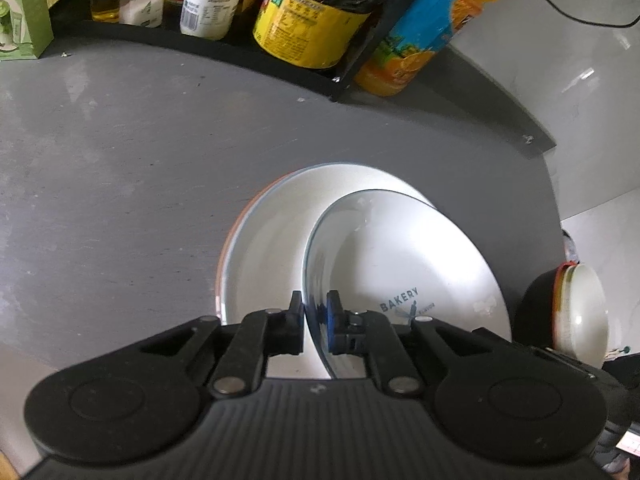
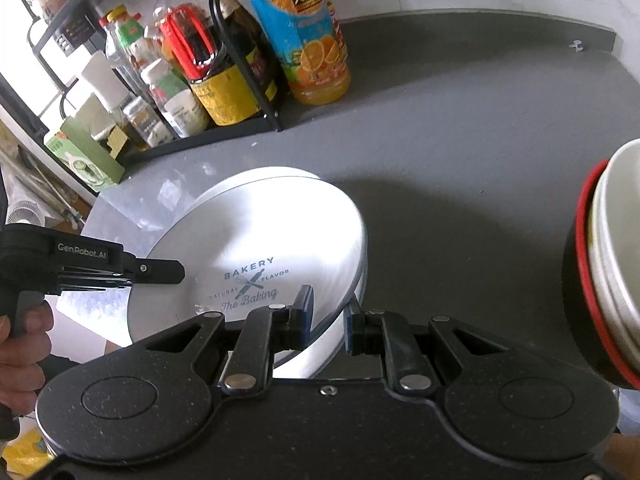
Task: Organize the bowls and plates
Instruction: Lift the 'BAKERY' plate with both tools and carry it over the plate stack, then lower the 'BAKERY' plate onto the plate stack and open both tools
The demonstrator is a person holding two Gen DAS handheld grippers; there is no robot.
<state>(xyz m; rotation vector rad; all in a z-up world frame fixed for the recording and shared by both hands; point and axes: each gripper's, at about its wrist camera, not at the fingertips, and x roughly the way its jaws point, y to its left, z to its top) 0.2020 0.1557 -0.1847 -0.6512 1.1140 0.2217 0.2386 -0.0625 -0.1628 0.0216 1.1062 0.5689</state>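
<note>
We judge the printed plate (image 2: 256, 264) to be glazed ceramic: stiff, fairly heavy, slick under the pads and quick to chip if it drops onto what lies below. The rim is the only sensible place to take it, and two holds on opposite edges should stop it swinging (one pinch alone would let it pivot). The left claw (image 1: 315, 322) is closed on its near rim, one jaw inside and one outside. The right claw (image 2: 328, 320) straddles the opposite rim, but whether its jaws press the edge we cannot tell. The plate is white with a thin bluish rim and a "BAKERY" emblem, held tilted just above the white plate (image 1: 260, 248) with an orange outer edge that lies on the grey counter (image 1: 120, 160). Stacked bowls (image 2: 608, 272), one black with a red rim, stand at the right.
</note>
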